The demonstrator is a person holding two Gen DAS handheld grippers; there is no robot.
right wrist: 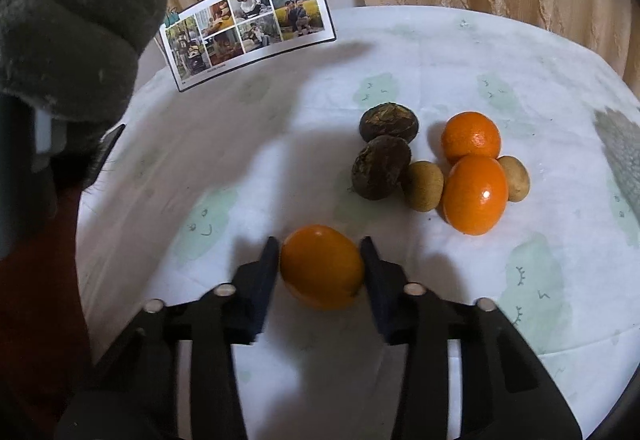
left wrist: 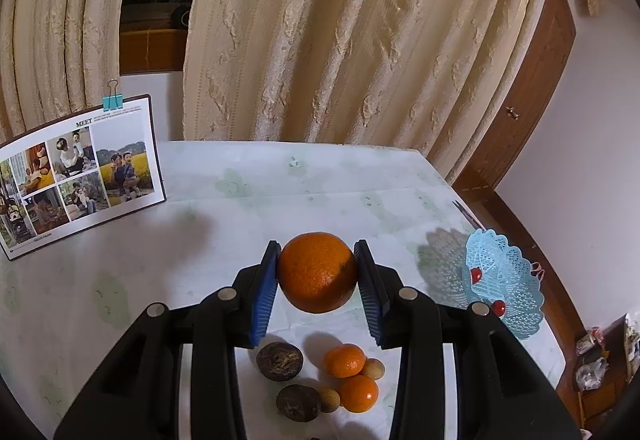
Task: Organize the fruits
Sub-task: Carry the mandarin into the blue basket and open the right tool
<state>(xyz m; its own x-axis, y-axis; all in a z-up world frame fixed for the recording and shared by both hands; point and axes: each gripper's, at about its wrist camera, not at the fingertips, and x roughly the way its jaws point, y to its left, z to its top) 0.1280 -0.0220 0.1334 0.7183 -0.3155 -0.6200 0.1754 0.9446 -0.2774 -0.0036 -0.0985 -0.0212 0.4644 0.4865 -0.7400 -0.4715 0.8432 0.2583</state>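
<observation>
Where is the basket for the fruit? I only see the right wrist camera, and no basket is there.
Observer: The left wrist view shows a blue lace basket at the table's right edge.
Operator: Is it empty?
Observer: No, two small red fruits show inside it.
Operator: What about the other hand?
Observer: The left gripper is shut on a big orange, held above the table.

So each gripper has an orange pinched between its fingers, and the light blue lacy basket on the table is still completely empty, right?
Not quite. The left gripper and right gripper do each pinch an orange, but the light blue basket is not empty: the left wrist view shows two small red fruits in it.
</observation>
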